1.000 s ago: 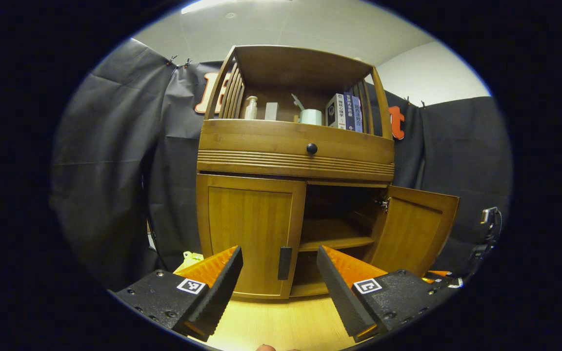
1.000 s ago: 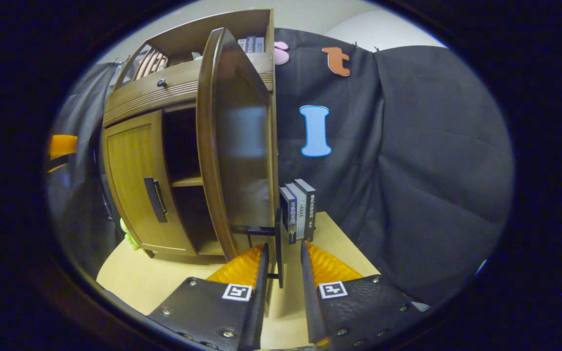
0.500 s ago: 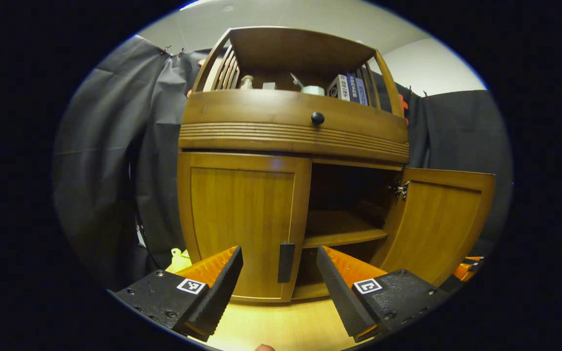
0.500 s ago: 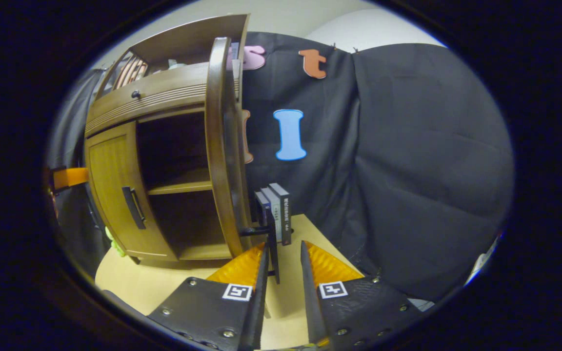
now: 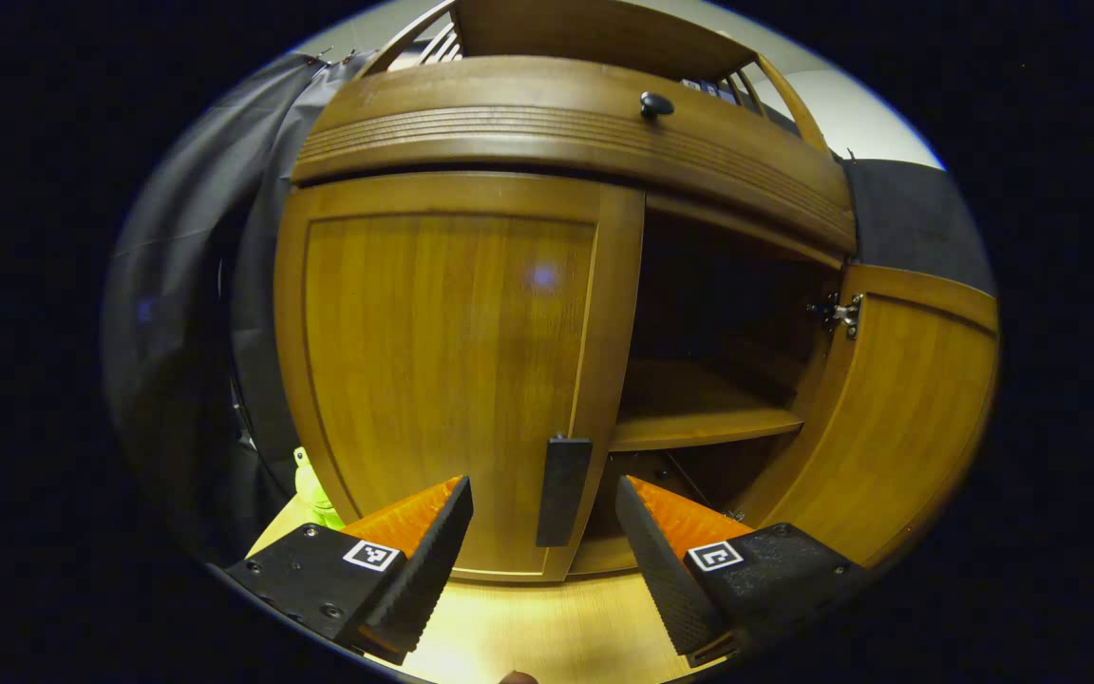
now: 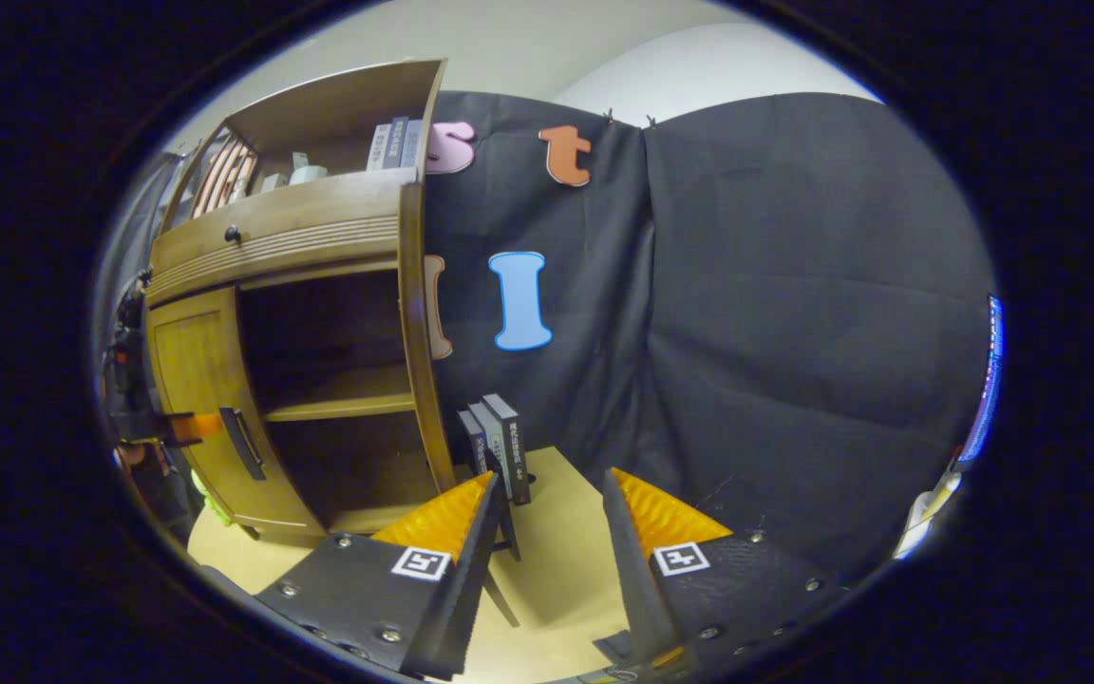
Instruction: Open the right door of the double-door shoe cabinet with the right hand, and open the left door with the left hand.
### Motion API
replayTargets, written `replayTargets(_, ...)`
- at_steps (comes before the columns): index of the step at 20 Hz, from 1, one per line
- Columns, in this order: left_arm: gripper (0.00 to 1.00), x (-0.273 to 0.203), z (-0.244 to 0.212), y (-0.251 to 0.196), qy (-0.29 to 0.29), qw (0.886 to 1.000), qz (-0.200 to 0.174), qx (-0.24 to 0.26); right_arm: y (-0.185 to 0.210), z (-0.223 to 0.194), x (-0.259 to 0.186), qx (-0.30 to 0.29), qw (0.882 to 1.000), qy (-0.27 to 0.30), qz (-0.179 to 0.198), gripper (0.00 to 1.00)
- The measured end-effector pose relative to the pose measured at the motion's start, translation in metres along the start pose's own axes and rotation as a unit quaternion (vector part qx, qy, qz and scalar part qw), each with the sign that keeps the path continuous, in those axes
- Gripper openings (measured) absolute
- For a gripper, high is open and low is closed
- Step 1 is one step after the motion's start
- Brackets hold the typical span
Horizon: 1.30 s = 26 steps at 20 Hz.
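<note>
In the left gripper view, the left gripper (image 5: 543,513) was spread wide and held nothing, its fingers flanking but clear of the dark vertical handle (image 5: 562,489) of the left door (image 5: 447,351), which lay directly ahead between the two fingertips. The left door stood closed against the shoe cabinet (image 5: 566,123). Ahead and to the right of this gripper, the right door (image 5: 898,427) stood swung outward on its metal hinge (image 5: 837,312), exposing the inner shelf (image 5: 699,418). A drawer with a round dark knob (image 5: 656,104) sat above both doors. In the right gripper view, the right gripper (image 6: 547,494) was parted to a moderate width and held nothing. The edge of the opened right door (image 6: 414,323) rose ahead and slightly left of its left finger, with that door's handle just beside the same finger; contact could not be determined. A row of upright books (image 6: 499,456) stood on the tabletop (image 6: 556,570) straight ahead, beyond the fingertips. The closed left door (image 6: 196,380) lay far to the left.
</note>
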<state>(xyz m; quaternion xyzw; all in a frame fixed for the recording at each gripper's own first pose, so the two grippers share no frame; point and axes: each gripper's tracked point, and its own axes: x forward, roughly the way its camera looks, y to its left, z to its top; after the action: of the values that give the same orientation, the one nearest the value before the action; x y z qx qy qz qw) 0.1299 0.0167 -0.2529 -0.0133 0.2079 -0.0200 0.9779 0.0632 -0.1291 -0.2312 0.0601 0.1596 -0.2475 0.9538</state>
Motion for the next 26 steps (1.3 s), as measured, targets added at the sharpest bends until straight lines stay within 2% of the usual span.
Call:
replayTargets(5,0.94,0.036,-0.014,0.001,0.014,1.0,-0.004,-0.003,-0.01,0.012,-0.002,0.003,0.999,-0.022,-0.022,0.63)
replayTargets(6,0.93,0.044,-0.016,0.001,0.013,1.0,-0.001,0.004,-0.012,0.013,-0.004,0.004,0.999,-0.022,-0.027,0.66)
replayTargets(8,0.88,0.054,-0.02,0.002,0.013,1.0,0.006,0.016,-0.016,0.012,-0.006,0.006,0.999,-0.019,-0.036,0.67)
replayTargets(9,0.84,0.063,-0.024,0.003,0.011,1.0,0.008,0.02,-0.018,0.011,-0.009,0.007,0.999,-0.017,-0.039,0.6)
replayTargets(10,0.77,0.068,-0.026,0.005,0.01,1.0,0.008,0.021,-0.019,0.011,-0.013,0.009,0.999,-0.017,-0.044,0.6)
replayTargets(11,0.76,0.07,-0.027,0.004,0.008,1.0,0.005,0.022,-0.019,0.013,-0.015,0.012,0.999,-0.02,-0.046,0.63)
replayTargets(14,0.71,0.073,-0.027,0.0,-0.009,1.0,0.003,0.021,-0.023,0.016,-0.022,0.018,0.998,-0.032,-0.059,0.86)
replayTargets(15,0.67,0.074,-0.026,-0.003,-0.014,1.0,-0.002,0.024,-0.025,0.017,-0.024,0.02,0.997,-0.036,-0.064,0.86)
replayTargets(16,0.63,0.075,-0.027,-0.009,-0.018,0.999,-0.009,0.025,-0.026,0.016,-0.029,0.023,0.997,-0.036,-0.069,0.93)
replayTargets(19,0.37,0.074,-0.028,-0.011,-0.016,0.999,0.009,0.04,-0.033,0.01,-0.04,0.031,0.995,-0.033,-0.087,0.93)
replayTargets(22,0.36,0.074,-0.025,-0.012,-0.023,0.999,0.009,0.038,-0.04,0.009,-0.05,0.041,0.993,-0.032,-0.102,0.93)
replayTargets(23,0.31,0.074,-0.026,-0.012,-0.021,0.999,0.007,0.04,-0.04,0.01,-0.052,0.044,0.993,-0.032,-0.103,0.93)
replayTargets(24,0.32,0.072,-0.027,-0.012,-0.019,0.999,0.005,0.042,-0.04,0.01,-0.052,0.047,0.993,-0.034,-0.103,0.93)
replayTargets(26,0.28,0.069,-0.027,-0.013,-0.016,0.999,0.001,0.036,-0.04,0.013,-0.054,0.05,0.993,-0.039,-0.101,0.93)
